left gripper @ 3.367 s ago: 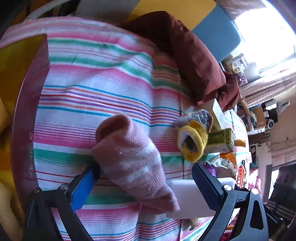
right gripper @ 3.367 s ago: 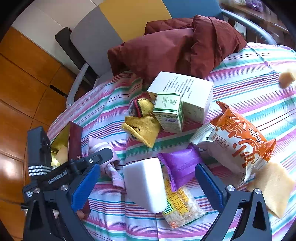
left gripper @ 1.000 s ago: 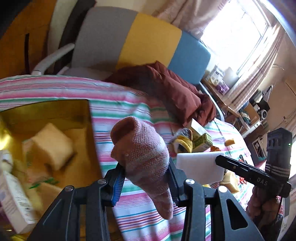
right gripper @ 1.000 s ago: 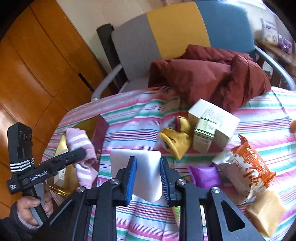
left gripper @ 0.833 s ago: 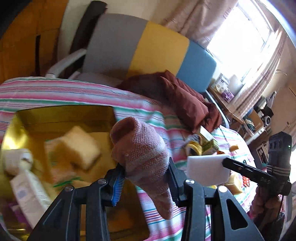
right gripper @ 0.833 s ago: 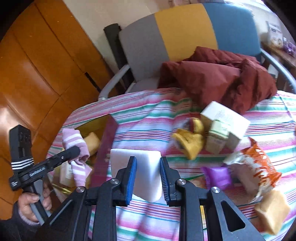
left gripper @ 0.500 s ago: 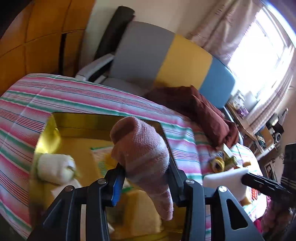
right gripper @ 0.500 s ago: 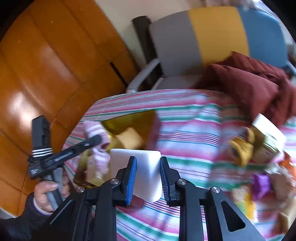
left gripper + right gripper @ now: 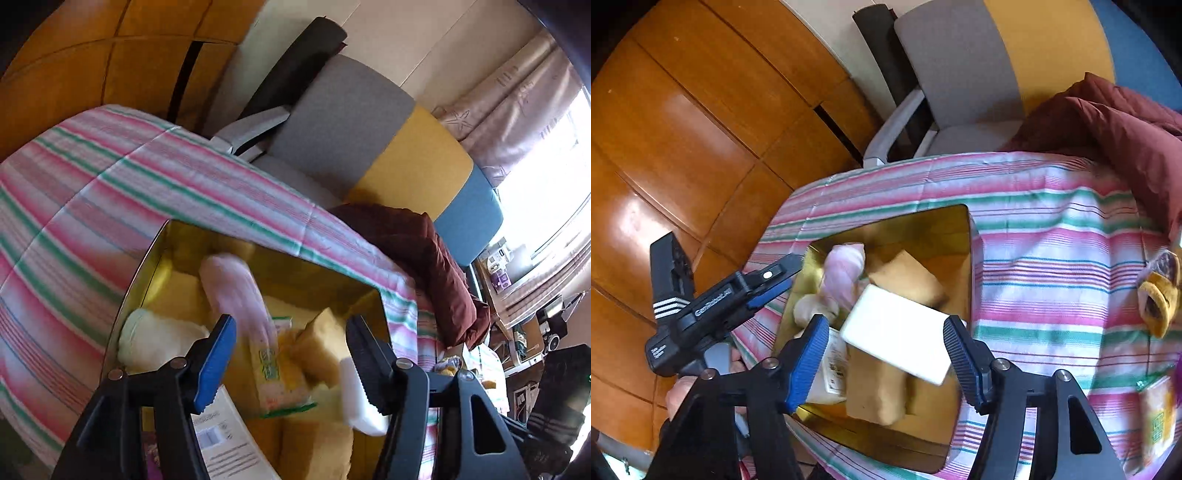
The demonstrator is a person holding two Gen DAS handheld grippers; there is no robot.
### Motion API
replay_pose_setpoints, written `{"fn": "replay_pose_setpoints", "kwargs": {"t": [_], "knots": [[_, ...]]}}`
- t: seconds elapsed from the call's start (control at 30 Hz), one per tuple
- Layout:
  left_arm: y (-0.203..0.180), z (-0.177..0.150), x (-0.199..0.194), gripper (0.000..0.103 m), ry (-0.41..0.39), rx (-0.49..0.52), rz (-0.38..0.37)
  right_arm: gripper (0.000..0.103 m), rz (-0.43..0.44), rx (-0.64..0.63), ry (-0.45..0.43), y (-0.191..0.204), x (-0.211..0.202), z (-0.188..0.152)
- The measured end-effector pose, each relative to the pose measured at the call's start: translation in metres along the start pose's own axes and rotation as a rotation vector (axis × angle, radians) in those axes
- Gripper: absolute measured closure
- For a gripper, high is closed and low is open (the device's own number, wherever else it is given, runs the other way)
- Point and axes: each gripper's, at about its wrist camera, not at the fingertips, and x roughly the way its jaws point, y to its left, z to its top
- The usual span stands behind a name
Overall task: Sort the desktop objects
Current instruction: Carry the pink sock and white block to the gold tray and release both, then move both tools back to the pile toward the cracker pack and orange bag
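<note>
Right wrist: white block point(image 9: 897, 334) tilted, long axis diagonal, over gold box point(image 9: 964, 218).

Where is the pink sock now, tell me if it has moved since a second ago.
Yes. The pink sock has left the opening left gripper, dropping away into the gold box, nearer its far wall.

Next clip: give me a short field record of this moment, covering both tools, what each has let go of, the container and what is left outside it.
left tool: jaws opening, nothing pressed between the pads
right tool: jaws opening, pads clear of the block
pink sock: blurred, loose over the gold box
white block: tilted, loose over the gold box
gold box: open, on the striped tablecloth, holds yellow sponges and a white carton
yellow slipper: on the cloth, outside the box
</note>
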Motion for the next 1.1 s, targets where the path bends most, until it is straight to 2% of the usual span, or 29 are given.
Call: {"fn": "replay_pose_setpoints", "kwargs": {"t": [0.13, 0.37, 0.47, 0.77, 1.1], "knots": [[0.001, -0.017, -0.006, 0.040, 0.005, 0.039, 0.012, 0.035, -0.035, -0.018, 0.009, -0.002, -0.004, -0.010], [-0.026, -0.045, -0.017, 0.040, 0.022, 0.164, -0.004, 0.024, -0.119, -0.025, 0.019, -0.023, -0.022, -0.030], [-0.040, -0.055, -0.018, 0.040, 0.043, 0.202, -0.029, 0.021, -0.150, 0.007, 0.024, -0.041, -0.032, -0.041], [-0.084, -0.085, -0.017, 0.040, 0.119, 0.312, -0.121, 0.018, -0.232, 0.098, 0.016, -0.089, -0.064, -0.057], [-0.138, -0.118, -0.006, 0.040, 0.218, 0.436, -0.191, 0.016, -0.371, 0.269, -0.068, -0.167, -0.141, -0.069]]}}
